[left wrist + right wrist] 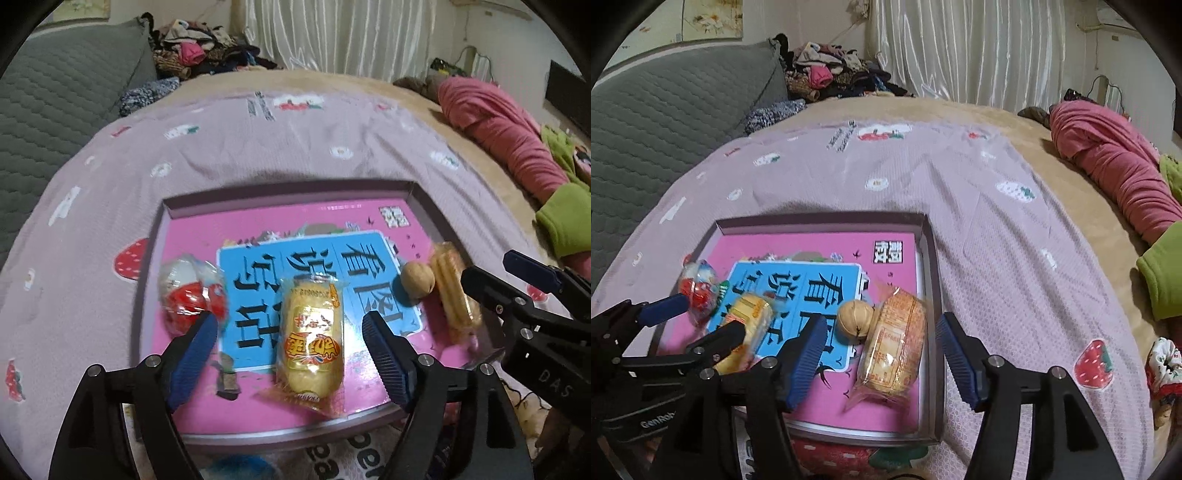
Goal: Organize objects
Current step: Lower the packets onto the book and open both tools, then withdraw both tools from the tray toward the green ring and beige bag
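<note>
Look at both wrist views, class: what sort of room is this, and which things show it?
Most likely a bedroom. The work happens on a bed spread with a strawberry-print sheet, a grey quilted headboard cushion beside it, a heap of clothes behind, and curtains beyond.

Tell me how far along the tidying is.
Done: four snacks lie in the shallow grey box, on its pink book: a red-and-white packet, a yellow wrapped cake, a round tan walnut and an orange wrapped biscuit pack. In hand: nothing; left gripper and right gripper are open. Left: nothing visible outside the box.
</note>
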A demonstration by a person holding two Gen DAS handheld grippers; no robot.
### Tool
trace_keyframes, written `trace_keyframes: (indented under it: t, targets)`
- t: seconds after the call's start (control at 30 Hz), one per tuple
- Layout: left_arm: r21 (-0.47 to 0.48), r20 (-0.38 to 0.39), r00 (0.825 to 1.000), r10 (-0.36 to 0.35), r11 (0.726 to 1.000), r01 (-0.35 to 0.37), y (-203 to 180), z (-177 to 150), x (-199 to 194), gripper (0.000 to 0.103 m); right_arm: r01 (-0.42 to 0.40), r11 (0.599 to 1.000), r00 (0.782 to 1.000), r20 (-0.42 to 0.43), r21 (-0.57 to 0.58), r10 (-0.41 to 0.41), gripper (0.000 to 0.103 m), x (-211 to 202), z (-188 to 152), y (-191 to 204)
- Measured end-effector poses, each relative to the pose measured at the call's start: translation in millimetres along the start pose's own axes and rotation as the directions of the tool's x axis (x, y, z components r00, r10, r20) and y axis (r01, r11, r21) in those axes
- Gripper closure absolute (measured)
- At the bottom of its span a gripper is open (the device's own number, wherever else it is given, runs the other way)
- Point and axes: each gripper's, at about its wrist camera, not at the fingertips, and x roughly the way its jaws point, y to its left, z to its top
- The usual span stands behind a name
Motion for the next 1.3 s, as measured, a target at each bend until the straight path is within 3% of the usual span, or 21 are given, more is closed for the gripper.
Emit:
trace_keyframes:
  t: [0.23, 0.3, 0.43, 0.53, 0.83, 1.3]
  targets:
    - [-0.046, 0.090, 0.996, -0.001, 0.999, 0.005, 14, 2, -47, 0.020, -0.005, 1.000, 0.993, 0.116, -0.022, 0.007, 0.027, -45, 7, 8]
    - [-0.057, 0.117, 0.993, 0.006, 0.998, 0.000, 18, 1, -62, 0.020, -0.004, 0.999, 0.987, 0.159, -0.032, 0.009, 0.021, -64, 8, 11]
    - [-0.081, 0.154, 0.988, 0.005, 0.997, 0.007, 26, -8, -89, 0.012, 0.005, 0.999, 0.971, 0.237, -0.035, 0.004, 0.017, -108, 8, 14]
    - [-0.082, 0.175, 0.984, 0.010, 0.997, 0.004, 26, -18, -110, 0.012, -0.002, 1.000, 0.962, 0.273, -0.024, 0.009, 0.013, -138, 4, 12]
    - [-0.084, 0.154, 0.988, -0.006, 0.996, 0.019, 17, -53, -164, 0.012, 0.057, 0.996, 0.967, 0.250, -0.074, -0.037, 0.012, -192, -24, 13]
    - [-0.062, 0.185, 0.982, 0.040, 0.998, -0.029, -3, -78, -254, 0.012, 0.027, 0.994, 0.968, 0.249, -0.102, -0.001, 0.010, -264, -47, 20]
